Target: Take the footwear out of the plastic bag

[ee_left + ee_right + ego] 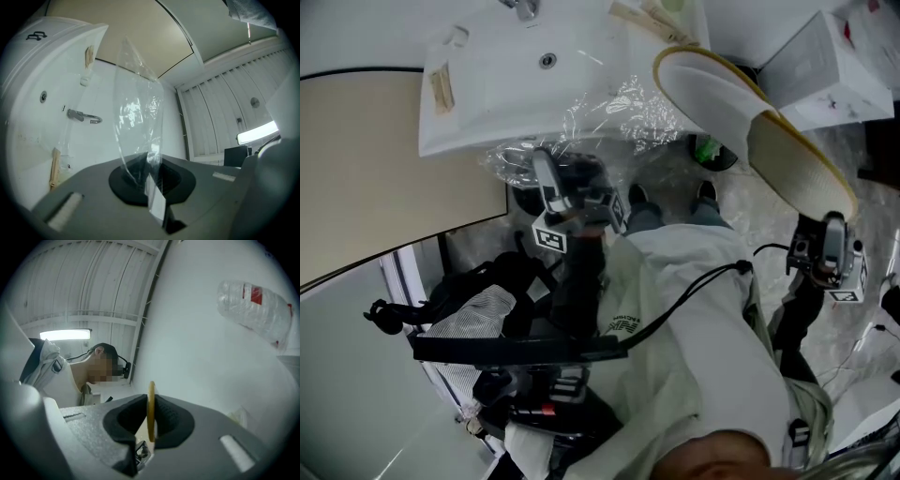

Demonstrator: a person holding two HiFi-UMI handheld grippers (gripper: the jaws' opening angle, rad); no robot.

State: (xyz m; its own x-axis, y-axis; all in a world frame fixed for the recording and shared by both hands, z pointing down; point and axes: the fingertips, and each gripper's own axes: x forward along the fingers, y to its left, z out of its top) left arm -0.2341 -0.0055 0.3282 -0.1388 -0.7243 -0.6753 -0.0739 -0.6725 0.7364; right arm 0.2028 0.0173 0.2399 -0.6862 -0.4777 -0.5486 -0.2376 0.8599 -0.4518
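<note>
The clear plastic bag (614, 112) is pinched between the closed jaws of the left gripper (544, 169) and is spread across the front edge of the white sink (487, 84). The white, yellow-trimmed slipper (741, 122) is clamped by its rim in the right gripper (832, 225) and is held off the sink's right edge, near the bag.

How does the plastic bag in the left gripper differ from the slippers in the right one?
The plastic bag is clear, crinkled film; the slippers are opaque, white with beige soles. The bag is crumpled by the sink and looks empty; the slippers look firm, held out to the right. Shared: each is pinched at an edge, the bag by the left gripper, the slippers by the right gripper.
</note>
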